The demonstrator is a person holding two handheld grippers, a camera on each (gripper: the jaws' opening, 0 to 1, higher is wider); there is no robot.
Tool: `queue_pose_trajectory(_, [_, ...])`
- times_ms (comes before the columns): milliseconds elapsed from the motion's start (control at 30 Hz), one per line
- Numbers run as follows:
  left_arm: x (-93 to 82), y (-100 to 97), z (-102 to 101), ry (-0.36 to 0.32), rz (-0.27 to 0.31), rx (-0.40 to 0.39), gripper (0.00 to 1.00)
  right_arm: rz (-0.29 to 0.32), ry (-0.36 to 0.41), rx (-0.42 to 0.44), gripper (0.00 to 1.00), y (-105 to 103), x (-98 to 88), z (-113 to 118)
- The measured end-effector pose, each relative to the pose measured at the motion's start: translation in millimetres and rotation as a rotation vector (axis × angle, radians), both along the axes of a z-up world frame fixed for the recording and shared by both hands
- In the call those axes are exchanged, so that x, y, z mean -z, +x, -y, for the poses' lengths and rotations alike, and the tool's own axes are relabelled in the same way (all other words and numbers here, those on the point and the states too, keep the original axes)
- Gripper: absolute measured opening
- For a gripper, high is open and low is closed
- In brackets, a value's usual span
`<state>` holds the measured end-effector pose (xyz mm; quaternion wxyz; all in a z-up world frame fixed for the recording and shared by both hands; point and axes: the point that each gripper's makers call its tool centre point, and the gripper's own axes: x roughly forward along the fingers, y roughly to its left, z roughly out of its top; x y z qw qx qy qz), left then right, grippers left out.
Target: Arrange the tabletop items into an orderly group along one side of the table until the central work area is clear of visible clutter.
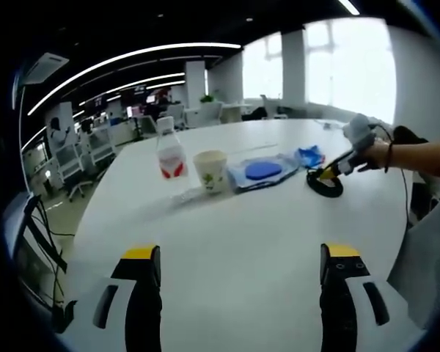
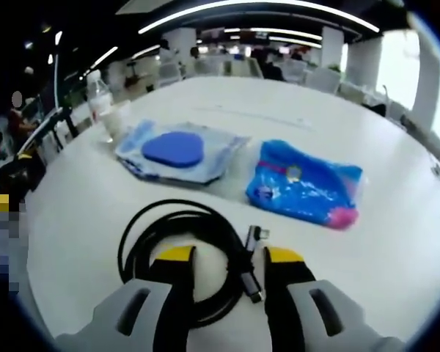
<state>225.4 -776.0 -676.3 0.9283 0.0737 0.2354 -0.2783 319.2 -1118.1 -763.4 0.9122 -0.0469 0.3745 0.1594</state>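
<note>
My right gripper [image 2: 227, 268] pinches the glossy black coiled cable [image 2: 180, 253]; my left gripper [image 1: 238, 268] hovers wide over the smooth white table [image 1: 235, 220].

Your left gripper [image 1: 240, 275] hovers open over bare white table [image 1: 235, 220]. Far ahead stand a water bottle [image 1: 171, 155] and a paper cup [image 1: 211, 170], just beside each other. Right of them lie a clear pouch [image 1: 264, 171], a blue packet [image 1: 309, 155] and a coiled black cable [image 1: 324, 184], where your right gripper [image 1: 330, 172] touches down.
</note>
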Motion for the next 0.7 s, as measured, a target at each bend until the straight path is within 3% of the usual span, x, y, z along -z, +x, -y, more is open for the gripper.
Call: queue_pose_trajectory(700, [1.6,3.8,-5.0,-0.025,0.000,-0.037,0.90,0.080,0.079,0.049,0.67,-4.0,-31.8,0.9])
